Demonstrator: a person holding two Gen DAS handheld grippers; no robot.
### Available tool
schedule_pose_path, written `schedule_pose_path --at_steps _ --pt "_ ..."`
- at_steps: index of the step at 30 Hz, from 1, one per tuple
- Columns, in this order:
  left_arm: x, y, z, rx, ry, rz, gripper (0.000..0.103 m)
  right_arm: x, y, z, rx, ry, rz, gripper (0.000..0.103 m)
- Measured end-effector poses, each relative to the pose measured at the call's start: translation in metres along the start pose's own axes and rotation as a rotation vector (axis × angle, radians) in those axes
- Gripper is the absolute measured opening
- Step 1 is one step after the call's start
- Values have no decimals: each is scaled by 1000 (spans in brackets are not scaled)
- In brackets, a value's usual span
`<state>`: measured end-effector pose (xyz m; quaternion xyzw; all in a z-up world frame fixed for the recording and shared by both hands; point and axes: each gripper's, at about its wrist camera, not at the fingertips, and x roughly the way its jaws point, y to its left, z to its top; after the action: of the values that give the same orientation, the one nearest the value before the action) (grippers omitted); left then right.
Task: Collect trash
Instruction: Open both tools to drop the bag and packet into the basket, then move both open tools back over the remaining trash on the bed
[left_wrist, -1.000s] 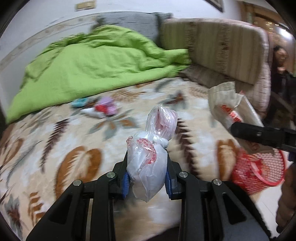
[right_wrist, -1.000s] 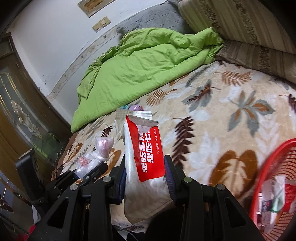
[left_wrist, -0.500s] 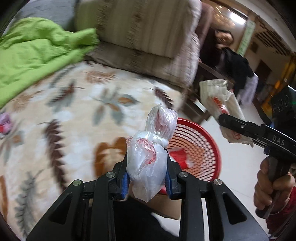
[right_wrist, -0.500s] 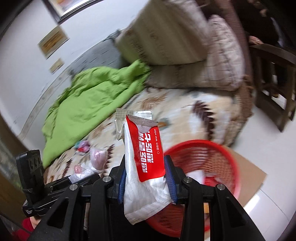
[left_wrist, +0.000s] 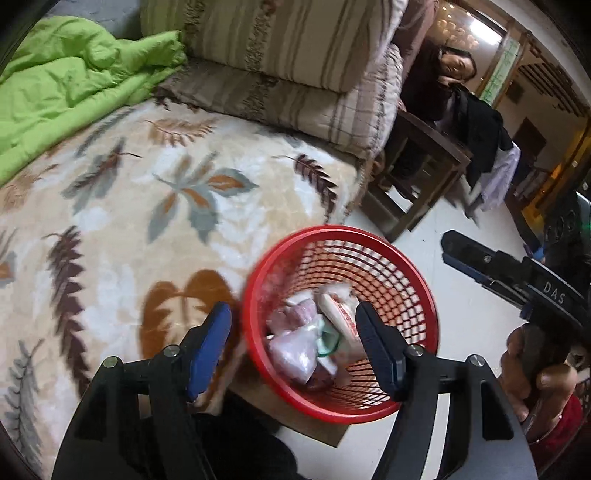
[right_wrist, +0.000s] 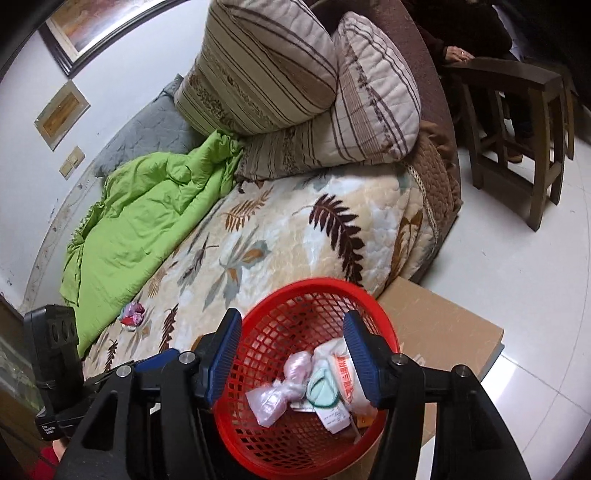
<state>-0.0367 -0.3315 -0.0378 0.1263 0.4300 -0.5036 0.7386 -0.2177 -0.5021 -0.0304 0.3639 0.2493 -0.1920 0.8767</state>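
A red mesh basket (left_wrist: 406, 273) (right_wrist: 280, 306) stands on a cardboard box beside the bed. In it lie a knotted clear plastic bag (left_wrist: 291, 350) (right_wrist: 277, 391), a red and white wet-wipe pack (left_wrist: 340, 317) (right_wrist: 345, 376) and other scraps. My left gripper (left_wrist: 295, 350) is open and empty above the basket. My right gripper (right_wrist: 291, 362) is open and empty above it too, and shows at the right of the left wrist view (left_wrist: 491, 266). A small pink and white piece of trash (right_wrist: 132, 314) lies on the bed.
The bed has a leaf-patterned blanket (left_wrist: 147, 206) (right_wrist: 280, 236), a green duvet (left_wrist: 66, 92) (right_wrist: 147, 199) and striped cushions (right_wrist: 295, 88). The cardboard box (right_wrist: 443, 332) sits on the white floor. A wooden chair (right_wrist: 517, 147) and a seated person (left_wrist: 443, 85) are at the right.
Both grippers swung from the bed to above the basket and opened. The plastic bag and the wet-wipe pack dropped from them into the basket.
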Motion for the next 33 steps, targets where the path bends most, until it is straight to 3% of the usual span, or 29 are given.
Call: schedule_pose_path --at_steps 8,13,18,23,27,31,33 --pt "-48 31 -15 11 -80 164 69 24 42 -8 -66 64 126 62" --pt "-84 72 -27 -67 -125 249 69 47 99 -21 -164 131 225 62" --pt "-115 139 -39 -223 -174 340 69 70 156 -32 -258 184 282 62" --pt "-135 218 -62 -418 -212 441 69 112 211 -42 -313 290 336 62" --pt "-139 278 -84 -522 -228 604 69 146 253 -48 -374 322 339 62" --pt "-139 325 -102 -642 -248 638 69 190 300 -52 -429 358 358 62" --pt "-138 338 -111 -664 -270 690 69 221 323 -55 -451 385 353 61"
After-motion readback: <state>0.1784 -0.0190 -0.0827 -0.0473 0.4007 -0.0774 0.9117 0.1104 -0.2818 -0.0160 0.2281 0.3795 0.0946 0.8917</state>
